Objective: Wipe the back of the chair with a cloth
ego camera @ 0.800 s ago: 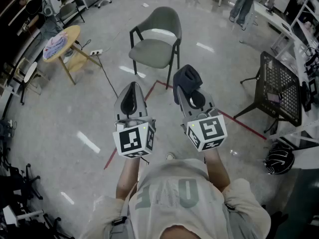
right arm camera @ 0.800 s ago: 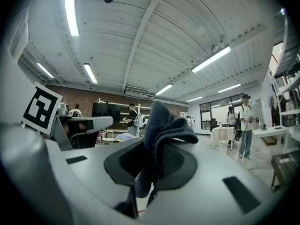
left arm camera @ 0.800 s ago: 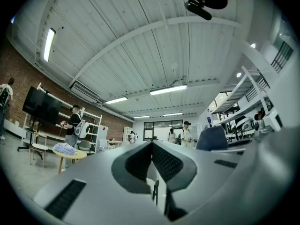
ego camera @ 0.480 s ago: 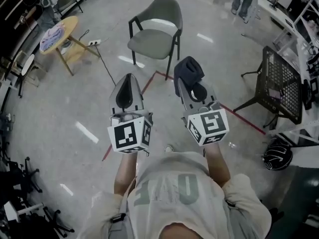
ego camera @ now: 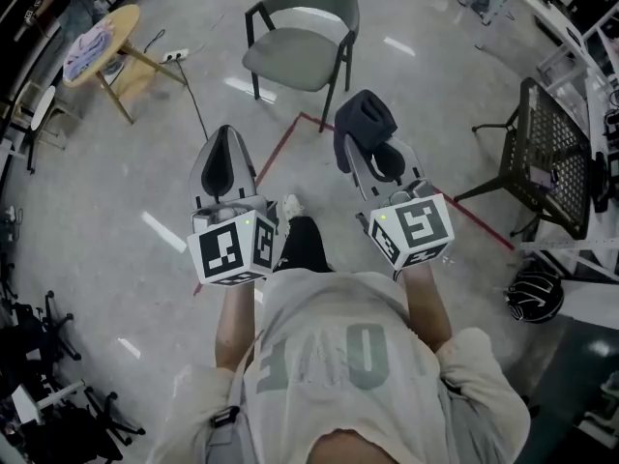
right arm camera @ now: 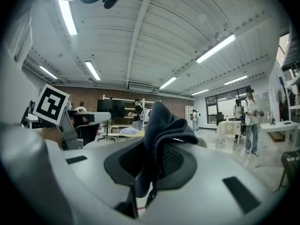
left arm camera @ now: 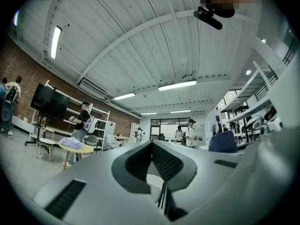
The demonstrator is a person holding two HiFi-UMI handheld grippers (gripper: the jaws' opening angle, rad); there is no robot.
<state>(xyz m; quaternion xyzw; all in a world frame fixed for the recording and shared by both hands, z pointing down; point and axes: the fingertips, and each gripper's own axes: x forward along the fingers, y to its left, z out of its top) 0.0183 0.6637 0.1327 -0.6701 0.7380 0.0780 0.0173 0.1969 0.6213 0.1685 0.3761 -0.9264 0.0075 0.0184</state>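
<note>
Right gripper (ego camera: pixel 356 155) | clamps cloth (ego camera: pixel 367 122) | cloth juts forward toward chair (ego camera: pixel 302 58)

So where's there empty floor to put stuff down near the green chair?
Bare floor lies between the round table and the green chair, crossed only by a cable, and between that chair and the black mesh chair. It is crowded by the helmet at right and the wheeled stands at lower left.
</note>
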